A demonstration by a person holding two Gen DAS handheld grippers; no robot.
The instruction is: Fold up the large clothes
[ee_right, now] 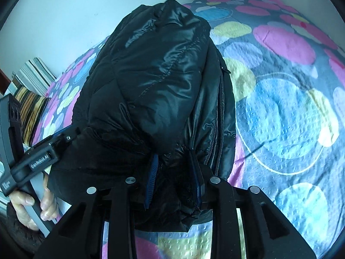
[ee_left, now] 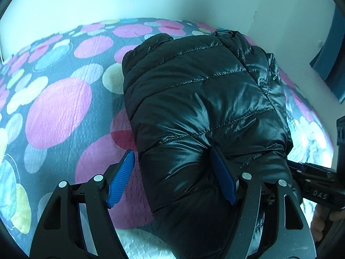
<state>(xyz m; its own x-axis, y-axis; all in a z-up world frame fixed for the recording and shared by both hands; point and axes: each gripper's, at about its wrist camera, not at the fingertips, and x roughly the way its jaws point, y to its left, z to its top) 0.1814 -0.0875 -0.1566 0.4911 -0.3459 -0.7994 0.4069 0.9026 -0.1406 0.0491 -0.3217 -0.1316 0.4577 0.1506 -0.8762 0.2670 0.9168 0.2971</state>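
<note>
Black quilted puffer jacket (ee_left: 204, 99) lay folded into a compact bundle on the bed, on a bedspread (ee_left: 58, 112) printed with pink, blue and yellow circles. In the right wrist view the same jacket (ee_right: 151, 82) showed its zipper edge running down the right-hand side of the bundle, with layers stacked and puffed up rather than flat.

Left gripper (ee_left: 172, 179): jaws spread wide, released. One blue pad (ee_left: 120, 183) stood clear over the bedspread; the other pad (ee_left: 222, 174) pressed into the near edge of the jacket, denting the shiny shell. Nothing was pinched between them.

Right gripper (ee_right: 175, 181): jaws drawn in on a thick gather of jacket fabric at the near edge, grasping it; dark cloth filled the gap between the blue pads.

Task judged near its end; bundle already compact.

Risks noted:
- Shell fabric looked slick and the fill springy. If the right gripper let go abruptly, the top layers could spring up and the fold could open.
- The right grasp appeared to hold several layers. Any pull toward the person could drag the whole bundle across the bedspread or peel the fold apart.
- The left pad pressing alone gave little hold; the jacket could slide from under it.
- Zipper edge near the right jaws could snag.

Striped pillow (ee_right: 32, 99) lay at the far left by the wall (ee_left: 151, 0), well apart.
</note>
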